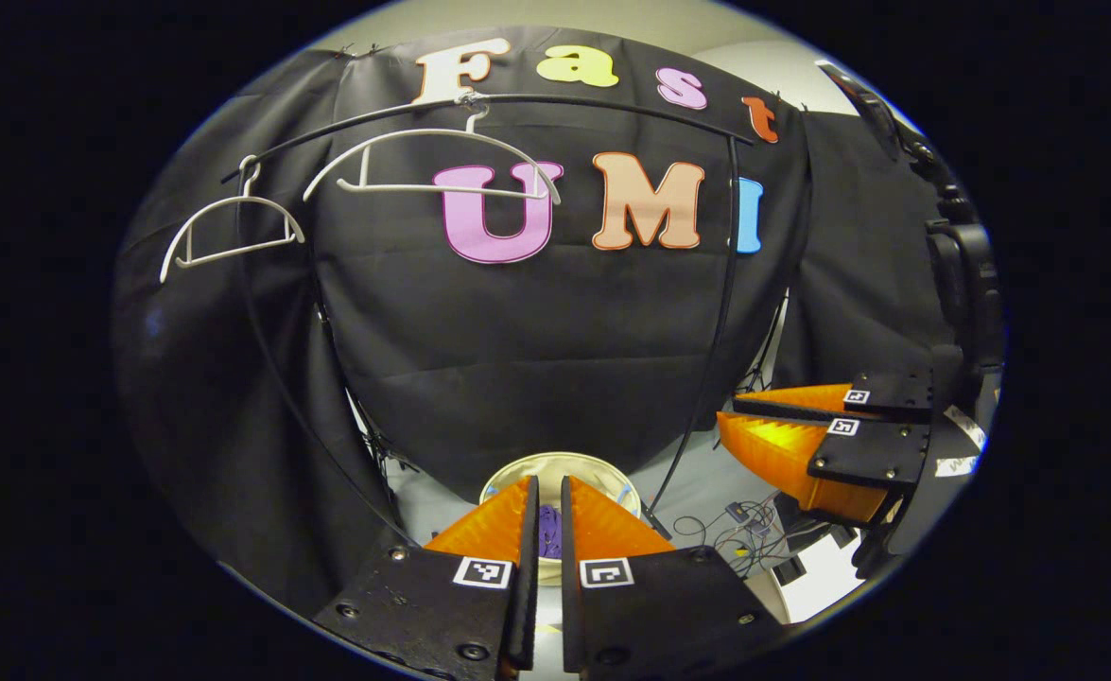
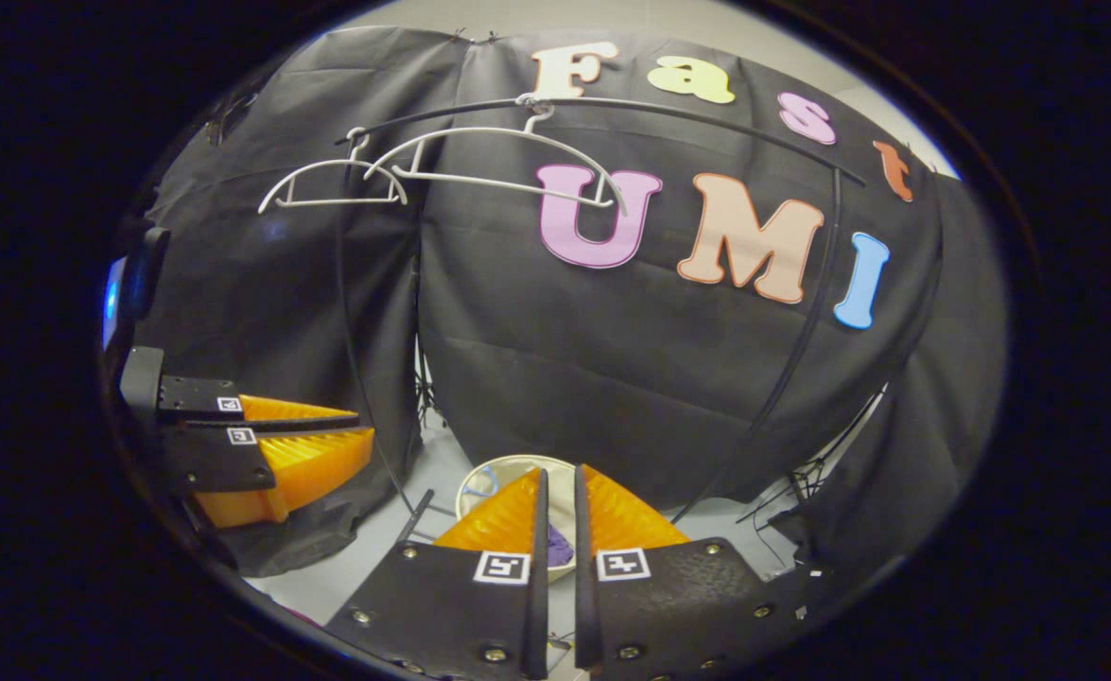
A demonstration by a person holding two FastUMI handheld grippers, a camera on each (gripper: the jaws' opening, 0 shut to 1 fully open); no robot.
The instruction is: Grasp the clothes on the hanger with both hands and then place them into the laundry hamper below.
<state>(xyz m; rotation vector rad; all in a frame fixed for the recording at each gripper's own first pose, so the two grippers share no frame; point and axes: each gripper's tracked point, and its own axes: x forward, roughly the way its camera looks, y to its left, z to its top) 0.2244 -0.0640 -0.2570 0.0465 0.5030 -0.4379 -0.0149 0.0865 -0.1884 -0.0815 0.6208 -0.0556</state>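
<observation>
**Clothes in the hamper, hangers bare**

Purple clothes point(image 1: 549, 530) lie inside the laundry hamper point(image 1: 602, 467) on the floor below the rail point(image 1: 612, 102). Both white hangers point(image 1: 432, 165) hang empty. The left gripper point(image 1: 549, 511) and the right gripper point(image 2: 560, 506) hover above the hamper, fingers pressed nearly together, pinching nothing. Judging from this, the placing looks done; little seems left beyond drawing back.

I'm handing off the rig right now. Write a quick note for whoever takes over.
Left tool: fingers nearly together, holding nothing.
Right tool: the same, empty.
Both hangers hang bare on the rail.
Purple clothes lie in the laundry hamper on the floor below.
Done: garment off the hanger and dropped in.
Left: apparently nothing; check that no cloth hangs over the hamper's rim.
</observation>
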